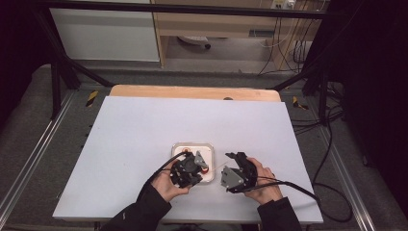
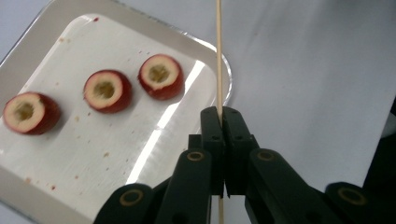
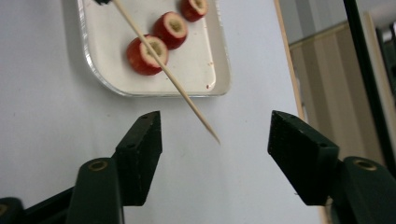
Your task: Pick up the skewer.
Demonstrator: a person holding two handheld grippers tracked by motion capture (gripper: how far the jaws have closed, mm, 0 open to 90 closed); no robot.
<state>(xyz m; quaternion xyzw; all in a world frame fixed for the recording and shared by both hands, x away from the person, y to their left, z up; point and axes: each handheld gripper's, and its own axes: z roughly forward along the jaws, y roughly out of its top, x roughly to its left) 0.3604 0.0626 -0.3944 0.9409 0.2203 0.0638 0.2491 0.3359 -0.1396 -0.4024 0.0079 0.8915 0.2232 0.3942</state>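
A white matte sheet (image 1: 144, 144) is covering the table. Near the front edge, the left gripper (image 2: 222, 114) is pinching a thin, pale wooden skewer (image 2: 218, 56) tight between its jaws. At about three o'clock from it, the right gripper (image 3: 215, 135) is standing wide with nothing inside. Farther, at twelve o'clock, a glossy white tray (image 2: 140, 154) with rounded corners is holding three red, hollowed fruit pieces (image 2: 107, 90).

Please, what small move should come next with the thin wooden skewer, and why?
Probably the right gripper, open with nothing between its jaws, should take one cored red fruit piece from the white square tray. The left gripper is shut on the thin wooden skewer, whose pointed end is bare, and three pieces lie unthreaded.
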